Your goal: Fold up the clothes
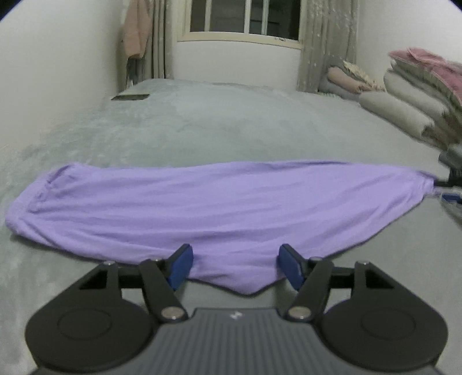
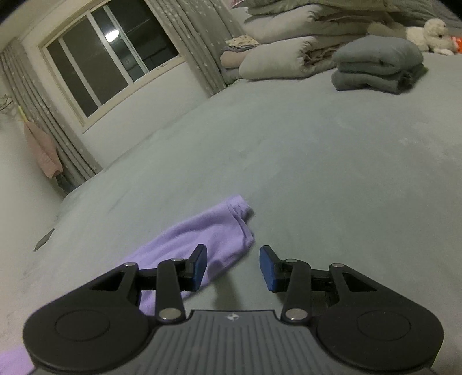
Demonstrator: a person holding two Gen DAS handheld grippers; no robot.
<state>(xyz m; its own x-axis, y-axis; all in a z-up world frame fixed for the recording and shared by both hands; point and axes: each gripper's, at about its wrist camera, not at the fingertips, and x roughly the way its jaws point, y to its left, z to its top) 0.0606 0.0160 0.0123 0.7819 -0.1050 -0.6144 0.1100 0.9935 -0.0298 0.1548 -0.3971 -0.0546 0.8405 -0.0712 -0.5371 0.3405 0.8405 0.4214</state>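
Note:
A lilac garment [image 1: 202, 207] lies stretched crosswise on the grey-green bed [image 1: 231, 121]. My left gripper [image 1: 235, 253] stands open at its near edge. A pointed fold of the cloth lies between the blue pads [image 1: 182, 265] without being pressed. The garment's right corner is drawn to a point where part of the right gripper [image 1: 450, 187] shows, blurred, at the frame's edge. In the right wrist view the right gripper [image 2: 232, 253] is open just above the bed [image 2: 317, 173]. The garment's hemmed end [image 2: 208, 233] lies ahead and left, passing under the left finger [image 2: 199, 265]; nothing is pinched.
Folded quilts [image 2: 288, 57] are piled at the far right of the bed, with a folded grey blanket [image 2: 378, 66] and a white plush toy [image 2: 433, 34] beside them. A window [image 1: 245, 17] with curtains is behind. A dark flat object [image 1: 130, 97] lies at the far left.

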